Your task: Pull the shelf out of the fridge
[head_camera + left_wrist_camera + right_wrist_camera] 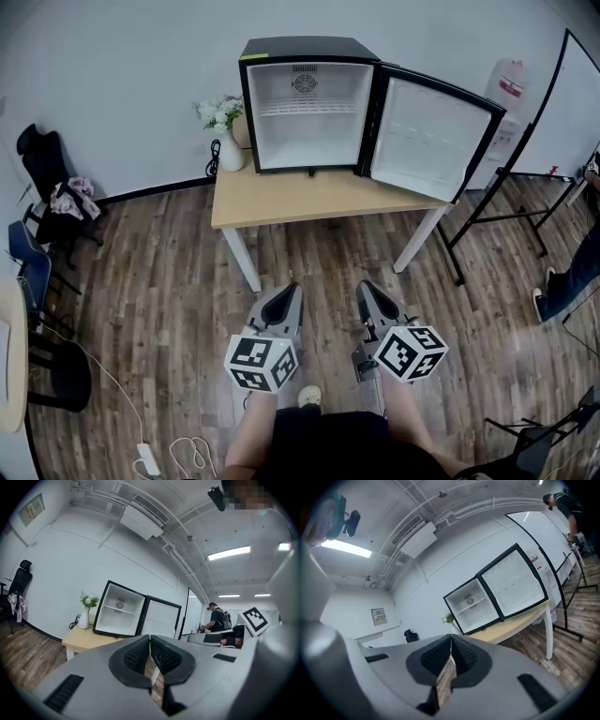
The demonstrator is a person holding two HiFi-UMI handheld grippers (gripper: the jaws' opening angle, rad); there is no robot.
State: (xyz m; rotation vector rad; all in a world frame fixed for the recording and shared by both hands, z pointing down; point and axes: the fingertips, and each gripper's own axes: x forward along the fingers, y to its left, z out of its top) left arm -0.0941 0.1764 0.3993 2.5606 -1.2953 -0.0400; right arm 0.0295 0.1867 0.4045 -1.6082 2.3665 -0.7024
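Tabletop fridge [309,46] holds shelf [302,110] well beyond left gripper [292,289], right gripper [364,286]

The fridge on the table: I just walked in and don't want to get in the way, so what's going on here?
A person stands back from the table, holding a gripper in each hand. The left gripper and the right gripper are both shut and empty, pointing toward the fridge. Its door is swung open and the white shelf sits inside, untouched. A vase of flowers stands on the table beside the fridge.
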